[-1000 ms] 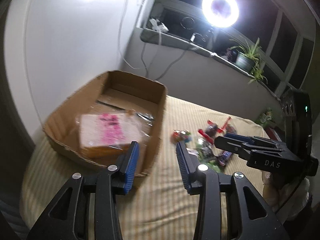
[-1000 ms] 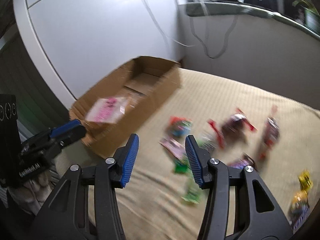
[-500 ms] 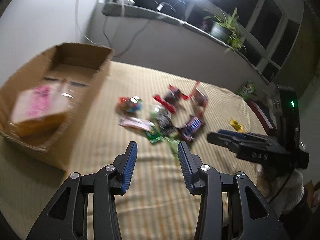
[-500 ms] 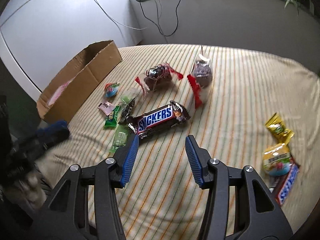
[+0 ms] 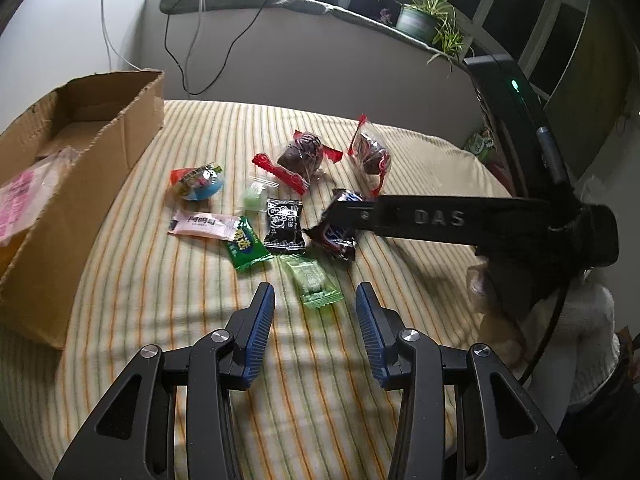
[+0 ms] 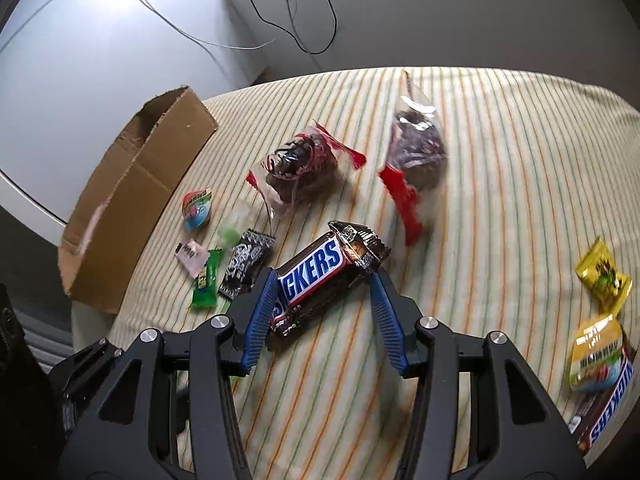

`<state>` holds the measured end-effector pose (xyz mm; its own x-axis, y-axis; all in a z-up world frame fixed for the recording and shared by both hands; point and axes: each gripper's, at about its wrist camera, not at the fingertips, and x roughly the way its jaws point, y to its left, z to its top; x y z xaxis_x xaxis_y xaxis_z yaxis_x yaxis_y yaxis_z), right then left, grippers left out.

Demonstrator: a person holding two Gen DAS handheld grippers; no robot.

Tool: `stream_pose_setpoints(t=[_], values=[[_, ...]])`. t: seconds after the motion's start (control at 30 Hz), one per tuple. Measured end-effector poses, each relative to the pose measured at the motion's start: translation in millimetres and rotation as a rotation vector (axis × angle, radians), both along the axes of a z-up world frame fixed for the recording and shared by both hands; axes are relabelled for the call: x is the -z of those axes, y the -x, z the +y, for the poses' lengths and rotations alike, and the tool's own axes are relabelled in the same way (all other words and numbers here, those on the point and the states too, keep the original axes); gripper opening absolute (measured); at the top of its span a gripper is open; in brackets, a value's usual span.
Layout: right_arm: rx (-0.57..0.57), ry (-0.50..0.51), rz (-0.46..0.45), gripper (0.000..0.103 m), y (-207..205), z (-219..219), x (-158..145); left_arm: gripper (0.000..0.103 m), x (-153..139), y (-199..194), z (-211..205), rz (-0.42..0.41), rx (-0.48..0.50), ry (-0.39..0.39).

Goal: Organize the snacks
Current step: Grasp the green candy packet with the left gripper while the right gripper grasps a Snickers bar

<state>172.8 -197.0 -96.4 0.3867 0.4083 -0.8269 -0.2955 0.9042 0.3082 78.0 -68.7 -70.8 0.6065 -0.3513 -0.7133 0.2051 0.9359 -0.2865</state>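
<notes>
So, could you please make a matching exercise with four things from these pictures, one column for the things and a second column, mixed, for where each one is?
Things:
1. Snickers bar
2. cardboard box
3. light green candy packet
4. potted spider plant

Places:
A. on the window ledge behind the table
B. between the open fingers of the right gripper
C. at the left edge of the striped tablecloth
D. just ahead of the open left gripper

Pairs: 1-B, 2-C, 3-D, 4-A
</notes>
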Motion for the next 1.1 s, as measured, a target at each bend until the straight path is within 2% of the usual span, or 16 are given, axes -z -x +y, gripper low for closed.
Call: stream_pose_setpoints(t=[0.17, 0.3, 0.4, 0.47, 0.57, 0.67, 0.77, 1.1], values=[[-0.007, 0.033, -0.007, 0.051, -7.2, 10.9, -0.9, 0.041, 6.0, -5.1, -8.2, -0.001, 0.012, -0.035], [0.019, 0.012, 0.017, 0.060, -14.0, 10.7, 0.6, 0.041, 10.6, -9.1, -12.4, 0.004, 0.012, -0.038], [0.016, 0.036, 0.005, 0.060, -14.8, 15.2, 0.9, 0.041, 12.2, -10.4, -16.8, -0.002, 0.017, -0.055], [-0.010, 0.064, -0.013, 0.060, -13.9, 18.9, 1.9, 0.037, 12.4, -9.5, -18.1, -0.006, 0.015, -0.071], [-0.060, 0.105, -0.031, 0.058, -11.2, 22.7, 2.1, 0.035, 12.5, -9.3, -21.6, -0.010, 0.017, -0.081], [-0.079, 0.105, -0.022, 0.051, -13.7, 18.2, 1.8, 0.029, 13.2, -5.1, -23.3, -0.015, 0.013, -0.091], [-0.096, 0.110, -0.019, 0.049, -12.4, 11.0, 0.9, 0.024, 13.1, -4.6, -24.0, -0.020, 0.010, -0.102], [-0.109, 0.117, -0.030, 0.048, -0.6, -3.9, -1.5, 0.023, 14.3, -8.6, -21.9, -0.020, 0.015, -0.102]])
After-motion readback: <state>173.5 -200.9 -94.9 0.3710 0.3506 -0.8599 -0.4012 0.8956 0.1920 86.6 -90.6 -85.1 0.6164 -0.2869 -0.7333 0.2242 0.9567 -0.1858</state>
